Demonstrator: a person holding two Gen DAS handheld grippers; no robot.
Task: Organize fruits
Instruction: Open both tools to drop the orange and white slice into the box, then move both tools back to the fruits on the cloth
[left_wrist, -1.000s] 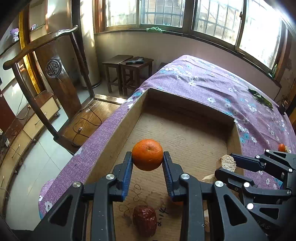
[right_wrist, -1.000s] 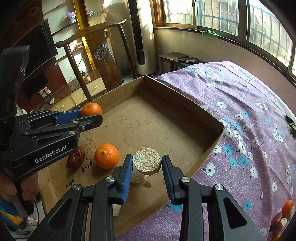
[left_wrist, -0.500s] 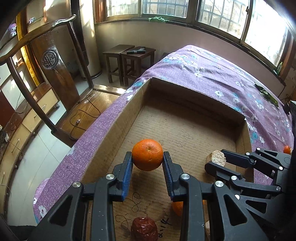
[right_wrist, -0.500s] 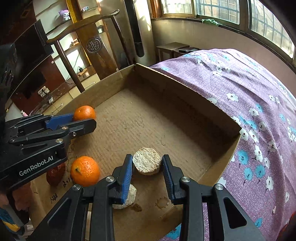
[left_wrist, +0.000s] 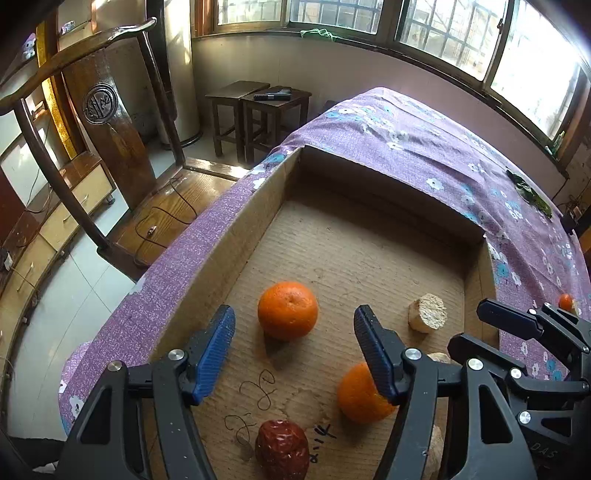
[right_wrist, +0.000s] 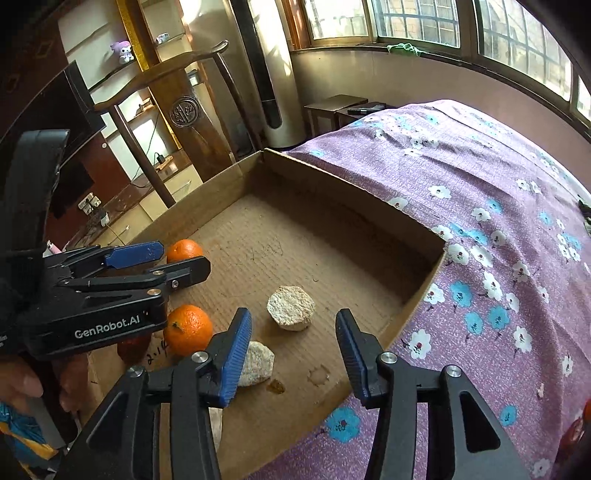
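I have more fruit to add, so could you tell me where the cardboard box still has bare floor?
The far half of the brown cardboard box, beyond the round orange tangerine, is bare. The near end is crowded.

The cardboard box's (left_wrist: 236, 236) far half lies open, fruit crowding its near end.

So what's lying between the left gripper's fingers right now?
In the left wrist view, the round orange tangerine sits on the cardboard box floor between the left gripper's just-opened fingers, untouched.
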